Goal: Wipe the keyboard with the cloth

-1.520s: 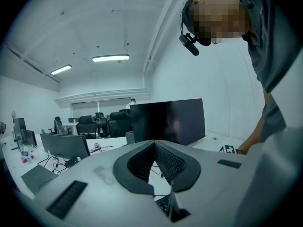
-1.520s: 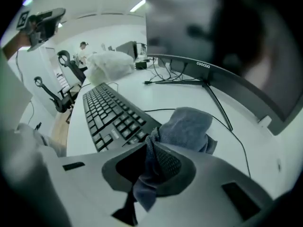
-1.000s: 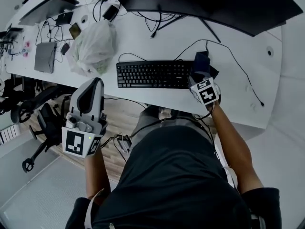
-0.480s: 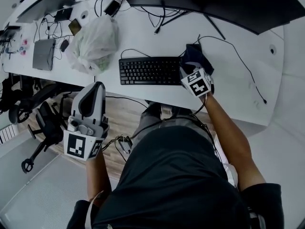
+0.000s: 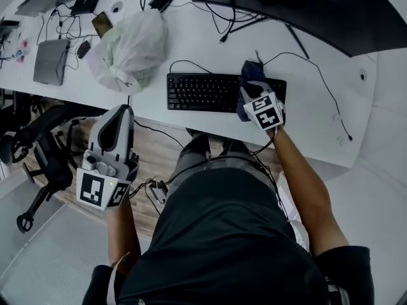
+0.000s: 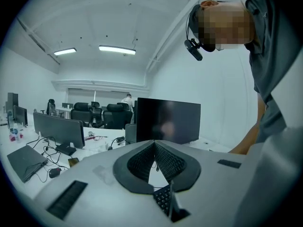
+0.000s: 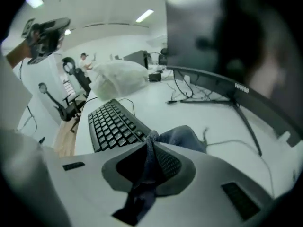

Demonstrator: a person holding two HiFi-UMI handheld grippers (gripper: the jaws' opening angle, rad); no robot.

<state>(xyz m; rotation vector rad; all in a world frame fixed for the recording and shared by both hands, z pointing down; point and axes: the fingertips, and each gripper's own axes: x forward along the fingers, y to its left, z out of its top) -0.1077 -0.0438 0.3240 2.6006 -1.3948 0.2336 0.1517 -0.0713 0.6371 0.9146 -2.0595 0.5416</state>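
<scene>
A black keyboard (image 5: 203,93) lies on the white desk (image 5: 318,126), near its front edge. My right gripper (image 5: 250,89) is shut on a dark blue cloth (image 5: 252,74), which rests bunched over the keyboard's right end. In the right gripper view the cloth (image 7: 182,137) is pinched between the pads of that gripper (image 7: 151,148), and the keyboard (image 7: 113,122) stretches away to the left. My left gripper (image 5: 122,114) hangs off the desk over the floor, left of the person's body. In its own view the left gripper (image 6: 155,145) is shut with nothing in it.
A white plastic bag (image 5: 130,49) sits just left of the keyboard. A dark monitor (image 5: 305,5) stands behind it, with cables (image 5: 311,75) trailing to the right. A grey laptop (image 5: 51,59) and small devices lie far left. An office chair (image 5: 38,151) stands below the desk edge.
My right gripper has carried the cloth leftward, from beside the keyboard's right end onto its right part. The left gripper has stayed off the desk, shut.
</scene>
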